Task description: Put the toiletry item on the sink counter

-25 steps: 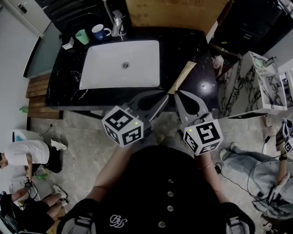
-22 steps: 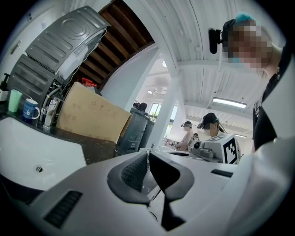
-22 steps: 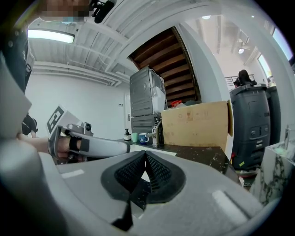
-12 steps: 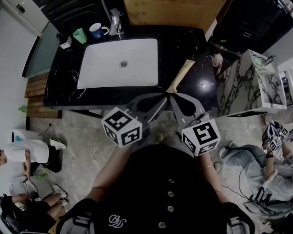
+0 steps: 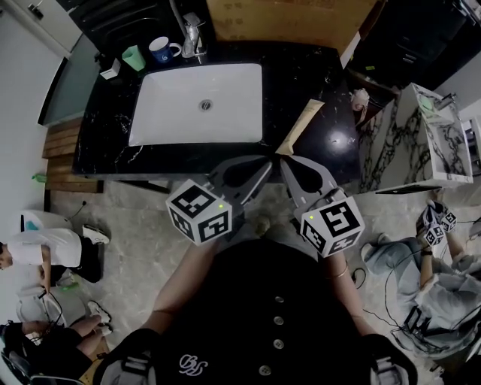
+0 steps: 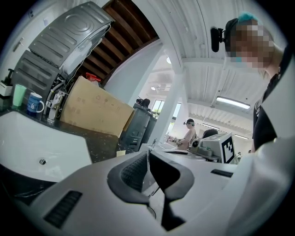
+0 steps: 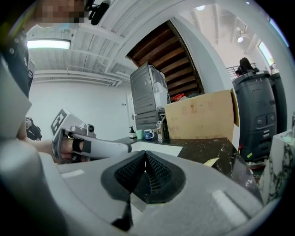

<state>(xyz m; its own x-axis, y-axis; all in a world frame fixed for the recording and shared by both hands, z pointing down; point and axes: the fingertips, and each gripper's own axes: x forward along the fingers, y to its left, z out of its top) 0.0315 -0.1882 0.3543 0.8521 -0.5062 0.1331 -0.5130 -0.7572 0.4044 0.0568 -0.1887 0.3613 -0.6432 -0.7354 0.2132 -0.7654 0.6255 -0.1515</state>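
A tan toiletry tube [image 5: 301, 125] lies slantwise on the black sink counter [image 5: 301, 75], just right of the white basin [image 5: 199, 105]. Its near end reaches the counter's front edge. Both grippers hover at that edge, tips side by side just below the tube's near end. My left gripper [image 5: 265, 160] is shut with nothing between its jaws [image 6: 148, 159]. My right gripper [image 5: 285, 160] is shut and empty too [image 7: 145, 161]. The tube shows as a pale sliver past the jaws [image 7: 211, 161]; I cannot tell whether either tip touches it.
A blue mug [image 5: 161, 50], a green cup [image 5: 135, 58] and a faucet [image 5: 193, 34] stand behind the basin. A cardboard box [image 5: 289, 21] leans at the back. A marble-patterned unit [image 5: 421, 135] stands right of the counter. People sit on the floor at both sides.
Both grippers and the tube stay almost where they were. The person on the floor at the right has shifted position.
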